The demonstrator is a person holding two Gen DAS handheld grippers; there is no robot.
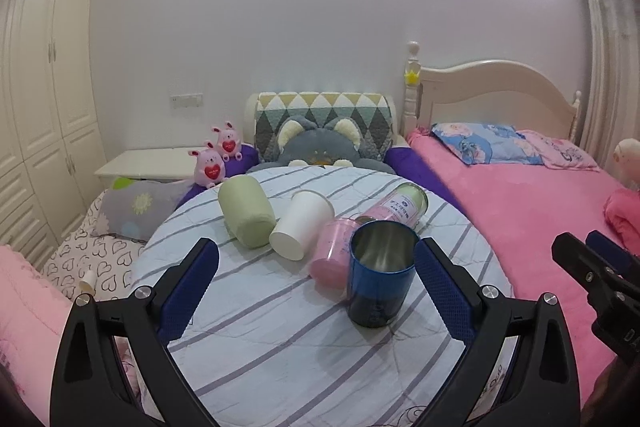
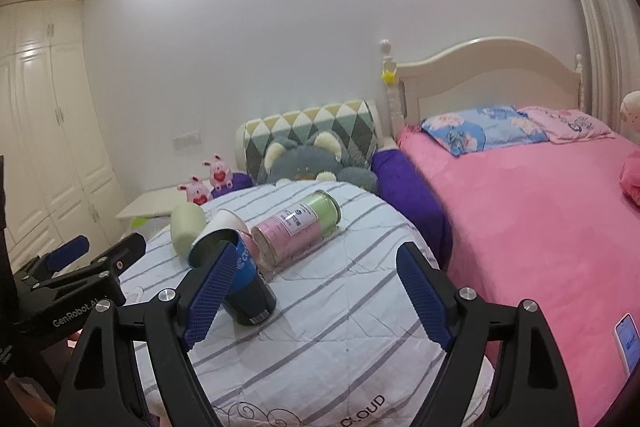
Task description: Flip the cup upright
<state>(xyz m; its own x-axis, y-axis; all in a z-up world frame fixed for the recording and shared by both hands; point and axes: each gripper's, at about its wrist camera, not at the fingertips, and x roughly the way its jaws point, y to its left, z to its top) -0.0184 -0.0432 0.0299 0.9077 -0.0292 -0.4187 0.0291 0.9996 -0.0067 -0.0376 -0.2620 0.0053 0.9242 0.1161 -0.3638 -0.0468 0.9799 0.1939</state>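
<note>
Left wrist view: I look forward and slightly down along the left gripper (image 1: 316,281) onto the striped cover (image 1: 288,339), close in. Right wrist view: same heading from further right, along the right gripper (image 2: 314,297). Both views share the blue cup (image 1: 380,275) (nearest thing in each), the pink bed (image 2: 532,227) and headboard wall.

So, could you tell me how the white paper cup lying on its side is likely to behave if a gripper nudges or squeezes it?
The white paper cup lies on its side on the striped cloth, so a nudge would probably roll it in a curve, since it tapers. It looks thin-walled and empty, so likely light and easily crushed. The green cup beside it may block rolling that way.
</note>
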